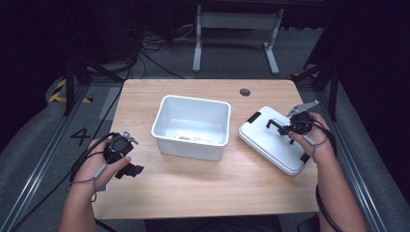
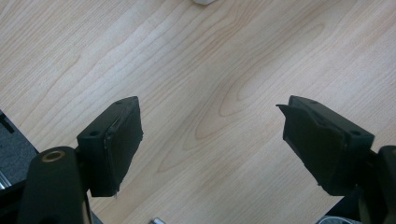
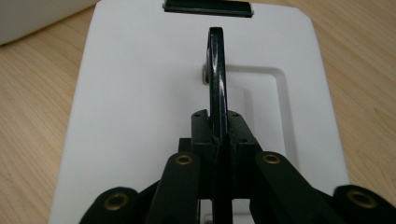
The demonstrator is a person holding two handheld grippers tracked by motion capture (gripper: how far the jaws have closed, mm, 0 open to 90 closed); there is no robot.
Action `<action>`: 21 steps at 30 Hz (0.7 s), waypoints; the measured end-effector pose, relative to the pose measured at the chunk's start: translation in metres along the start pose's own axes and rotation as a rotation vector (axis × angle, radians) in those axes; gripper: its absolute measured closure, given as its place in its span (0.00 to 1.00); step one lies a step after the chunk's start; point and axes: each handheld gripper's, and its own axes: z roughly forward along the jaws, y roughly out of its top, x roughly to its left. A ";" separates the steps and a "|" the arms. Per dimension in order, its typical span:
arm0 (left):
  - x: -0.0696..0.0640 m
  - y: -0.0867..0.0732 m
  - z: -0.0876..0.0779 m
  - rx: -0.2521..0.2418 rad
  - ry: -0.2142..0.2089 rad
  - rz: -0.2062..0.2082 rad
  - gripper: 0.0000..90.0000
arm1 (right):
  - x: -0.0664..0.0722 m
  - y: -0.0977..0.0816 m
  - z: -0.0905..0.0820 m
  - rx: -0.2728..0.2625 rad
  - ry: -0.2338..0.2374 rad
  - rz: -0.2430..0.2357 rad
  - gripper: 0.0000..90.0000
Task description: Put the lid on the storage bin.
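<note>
A light wooden table (image 1: 203, 188) holds an open white bin (image 1: 192, 126) at its centre, with the bin's flat white lid (image 1: 270, 137) lying to its right. The lid rests flat near the table's right edge, well apart from the bin, with one black latch (image 3: 208, 7) at its far-left end.

The right gripper (image 3: 218, 135) has its jaws pinched shut on the lid's black handle (image 3: 216, 70), which stands up on edge from a recess in the lid's middle — likely so the lid can be lifted by it. The handle's thin blade runs along the lid's length, straight away from the gripper.

The lid's long axis runs diagonally, from far-left beside the bin to near-right.

The left gripper (image 2: 212, 140) hovers over bare wood near the table's left edge, jaws spread wide and empty — seemingly just waiting.
</note>
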 end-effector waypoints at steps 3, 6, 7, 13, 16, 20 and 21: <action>0.002 0.001 0.000 -0.003 0.000 0.000 0.23 | 0.003 0.007 -0.011 -0.001 0.005 -0.003 0.94; 0.003 0.002 -0.001 -0.005 -0.001 -0.002 0.23 | 0.005 0.014 -0.021 -0.009 -0.002 -0.018 0.94; 0.003 0.002 -0.001 -0.007 -0.002 -0.001 0.23 | 0.006 0.016 -0.024 -0.013 0.002 -0.021 0.94; 0.006 0.005 -0.002 -0.016 -0.008 0.000 0.22 | 0.010 0.027 -0.039 -0.036 -0.001 -0.038 0.94; 0.007 0.007 -0.001 -0.012 -0.005 0.003 0.22 | 0.012 0.033 -0.046 -0.048 -0.005 -0.049 0.94; 0.009 0.009 -0.001 -0.013 -0.006 0.008 0.22 | 0.015 0.044 -0.058 -0.061 -0.009 -0.069 0.94; 0.009 0.010 0.000 -0.014 -0.007 0.010 0.22 | 0.016 0.047 -0.060 -0.066 -0.009 -0.079 0.94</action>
